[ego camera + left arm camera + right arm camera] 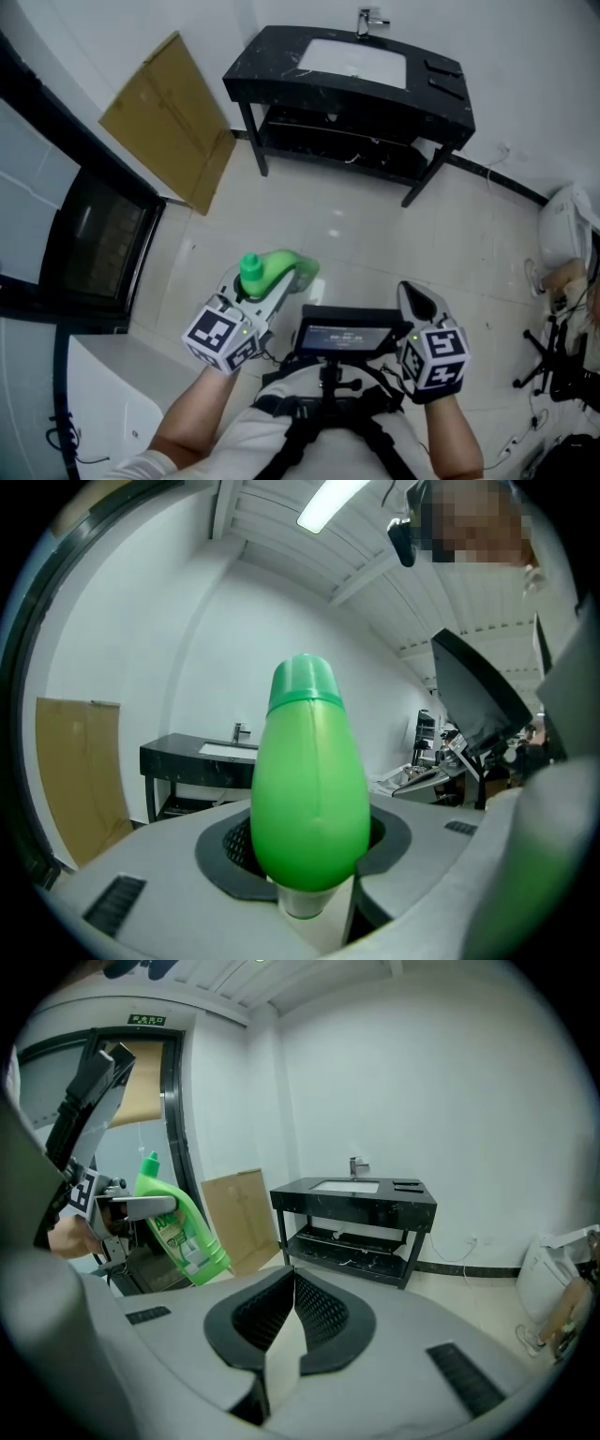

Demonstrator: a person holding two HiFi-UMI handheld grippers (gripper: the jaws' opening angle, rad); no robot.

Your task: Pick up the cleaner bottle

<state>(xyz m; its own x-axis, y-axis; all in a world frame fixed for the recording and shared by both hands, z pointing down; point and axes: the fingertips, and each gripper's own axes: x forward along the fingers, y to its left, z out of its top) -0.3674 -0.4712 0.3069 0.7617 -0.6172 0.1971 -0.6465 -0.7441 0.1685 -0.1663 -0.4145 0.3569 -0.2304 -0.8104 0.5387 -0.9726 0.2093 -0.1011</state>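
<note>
The cleaner bottle [274,269] is bright green with a green cap and is off the floor, tilted, in my left gripper [265,289]. In the left gripper view the bottle [309,789] fills the middle, and the jaws of my left gripper [309,860] are shut on its sides. From the right gripper view the same bottle [178,1227] hangs at the left with its white label showing. My right gripper [413,294] is beside it to the right, held apart from it. Its pads [319,1312] are pressed together with nothing between them.
A black washstand [253,70] with a white basin and a tap stands against the far wall. A cardboard sheet [169,117] leans on the left wall by a dark glass door [94,244]. A chest-mounted screen [342,333] sits between my hands. Clutter and cables lie at the right.
</note>
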